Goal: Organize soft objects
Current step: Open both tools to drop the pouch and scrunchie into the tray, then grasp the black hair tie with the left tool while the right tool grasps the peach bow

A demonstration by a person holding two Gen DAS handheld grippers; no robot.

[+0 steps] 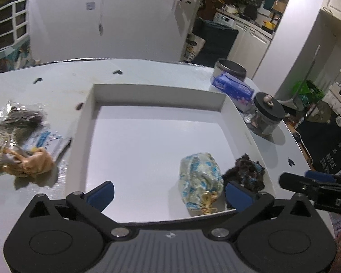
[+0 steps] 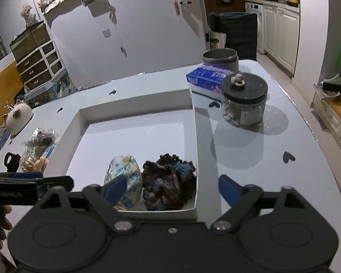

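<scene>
A shallow white box (image 1: 84, 122) (image 2: 194, 122) sits mid-table. In its near right corner lie a cream-and-blue drawstring pouch (image 1: 200, 179) (image 2: 122, 170) and a dark crocheted piece (image 1: 245, 173) (image 2: 168, 182), side by side. Left of the box lies a pile of soft items: a tan cloth (image 1: 34, 163) (image 2: 37, 162), a blue-white packet (image 1: 45, 141) and a dark item in clear wrap (image 1: 20, 116) (image 2: 42, 140). My left gripper (image 1: 170, 195) is open and empty above the box's near edge. My right gripper (image 2: 172, 191) is open and empty just above the crocheted piece.
A glass jar with a black lid (image 1: 266, 116) (image 2: 244, 100), a blue tissue pack (image 1: 231, 86) (image 2: 206, 79) and a grey round tin (image 1: 230, 68) (image 2: 220, 58) stand right of the box. A white teapot (image 2: 18, 118) stands far left.
</scene>
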